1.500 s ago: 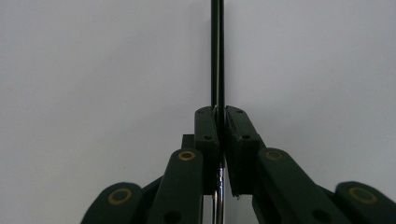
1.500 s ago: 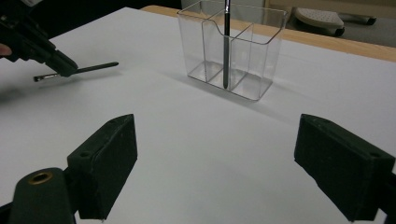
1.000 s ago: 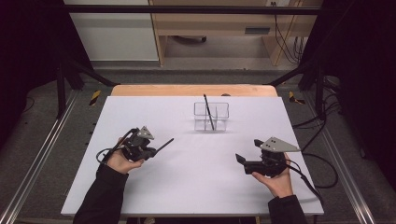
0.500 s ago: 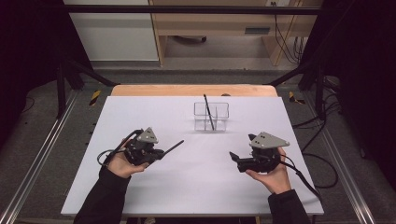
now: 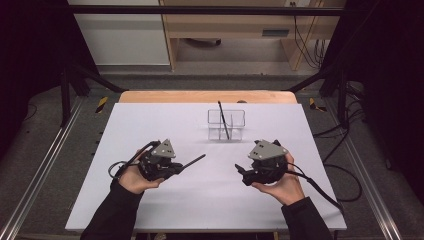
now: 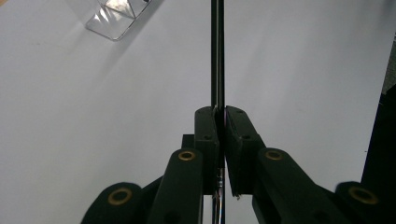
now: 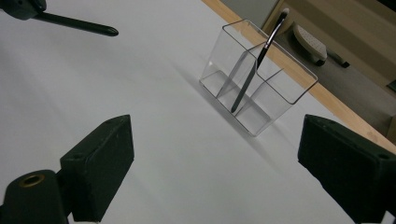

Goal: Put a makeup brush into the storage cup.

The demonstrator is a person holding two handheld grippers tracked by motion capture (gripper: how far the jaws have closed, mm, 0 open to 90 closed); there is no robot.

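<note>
My left gripper [image 5: 178,168] is shut on a thin black brush [image 5: 194,160] whose handle points right and slightly away. In the left gripper view the handle [image 6: 217,51] runs straight up from the closed jaws [image 6: 220,130]. A clear divided holder [image 5: 226,125] stands at the table's far middle with a second black brush [image 5: 223,120] leaning in it. My right gripper [image 5: 242,174] hovers right of centre, pointing left, open and holding nothing. Between its spread jaws [image 7: 219,163] I see the holder [image 7: 275,93], its brush [image 7: 259,60] and the held brush's handle end [image 7: 79,24].
The white table [image 5: 150,125] has a wooden strip [image 5: 165,96] along its far edge. Cables [image 5: 325,192] trail from the right gripper off the table's right side. Metal frame rails [image 5: 45,165] run along both sides.
Both hands have drifted toward the table's middle: the left gripper and its brush moved right and a bit nearer, and the right gripper moved left.
</note>
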